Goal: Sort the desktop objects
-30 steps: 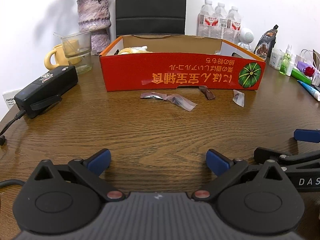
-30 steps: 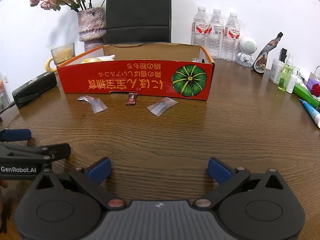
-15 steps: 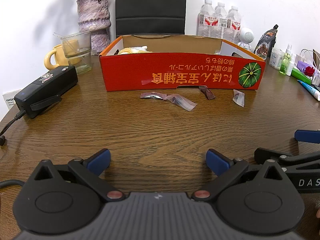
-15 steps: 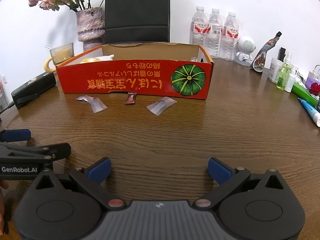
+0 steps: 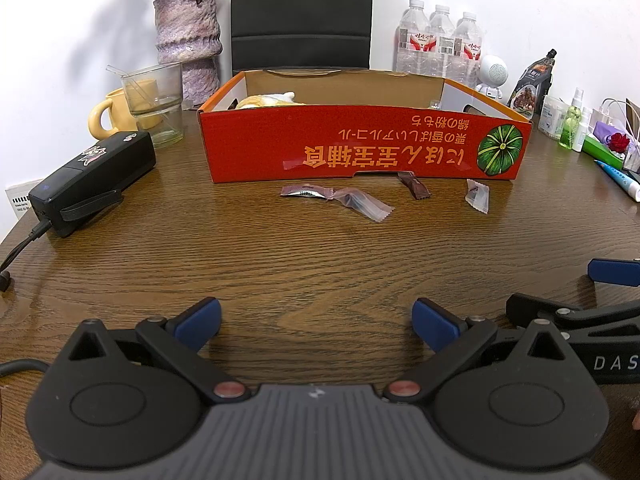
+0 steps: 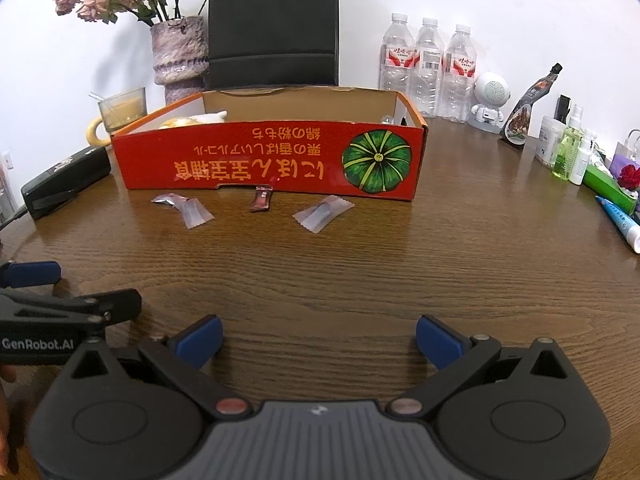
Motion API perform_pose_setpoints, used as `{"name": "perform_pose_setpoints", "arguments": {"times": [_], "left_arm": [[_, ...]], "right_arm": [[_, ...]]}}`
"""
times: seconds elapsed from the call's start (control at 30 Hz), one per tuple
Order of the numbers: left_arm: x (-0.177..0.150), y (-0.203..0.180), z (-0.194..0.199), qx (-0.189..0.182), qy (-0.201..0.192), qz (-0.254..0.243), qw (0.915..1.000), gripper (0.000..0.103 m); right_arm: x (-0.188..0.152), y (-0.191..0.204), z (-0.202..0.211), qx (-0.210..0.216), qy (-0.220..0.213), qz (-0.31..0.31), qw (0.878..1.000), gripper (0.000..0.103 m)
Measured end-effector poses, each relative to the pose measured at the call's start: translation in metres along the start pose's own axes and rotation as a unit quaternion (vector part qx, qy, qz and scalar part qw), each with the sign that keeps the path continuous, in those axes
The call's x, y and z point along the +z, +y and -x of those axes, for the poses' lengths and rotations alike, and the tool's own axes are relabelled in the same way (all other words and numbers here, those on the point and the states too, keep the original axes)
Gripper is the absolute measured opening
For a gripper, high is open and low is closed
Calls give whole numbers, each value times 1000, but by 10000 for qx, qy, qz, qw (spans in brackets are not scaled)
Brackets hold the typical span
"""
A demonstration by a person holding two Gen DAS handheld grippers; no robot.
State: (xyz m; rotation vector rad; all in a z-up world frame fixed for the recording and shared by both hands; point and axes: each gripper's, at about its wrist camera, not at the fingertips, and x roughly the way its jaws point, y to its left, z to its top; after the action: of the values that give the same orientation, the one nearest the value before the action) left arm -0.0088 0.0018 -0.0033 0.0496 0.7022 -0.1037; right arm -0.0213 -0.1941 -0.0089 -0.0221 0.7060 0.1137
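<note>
Centrally on the dark wood-grain table (image 5: 280,256) an open red cardboard box (image 5: 360,152) is set, its printed front wall facing both cameras. Just in front of that wall four small wrapped candies are scattered on the wood: a silvery-brown wrapper (image 5: 305,191) touching a clear wrapper (image 5: 362,204), a dark brown candy (image 6: 260,199) close against the box, and another clear packet (image 6: 323,213) nearest the pumpkin print. Nearer than the box, the left gripper (image 5: 316,322) and the right gripper (image 6: 318,338) are held low over bare wood, both with jaws spread wide and nothing between them. Left of the box a black device (image 5: 94,178), a glass cup (image 5: 154,102) and a yellow mug (image 5: 108,114) are seen. Behind the box a purple vase (image 5: 188,44), a black chair back (image 5: 302,14) and three water bottles (image 6: 428,68) are ranged before a white wall. Right of the box, small toiletry bottles (image 6: 570,154) are clustered.
</note>
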Motion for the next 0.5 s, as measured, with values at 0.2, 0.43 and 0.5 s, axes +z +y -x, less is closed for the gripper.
{"name": "perform_pose_setpoints", "arguments": {"times": [0.2, 0.43, 0.5], "left_arm": [[0, 0, 0, 0, 0, 1, 10000, 103], [0, 0, 0, 1, 2, 7, 10000, 103], [0, 0, 0, 6, -9, 21, 10000, 103]], "right_arm": [[0, 0, 0, -5, 1, -9, 10000, 103], [0, 1, -1, -10, 4, -7, 10000, 103], [0, 2, -1, -12, 4, -7, 10000, 103]]}}
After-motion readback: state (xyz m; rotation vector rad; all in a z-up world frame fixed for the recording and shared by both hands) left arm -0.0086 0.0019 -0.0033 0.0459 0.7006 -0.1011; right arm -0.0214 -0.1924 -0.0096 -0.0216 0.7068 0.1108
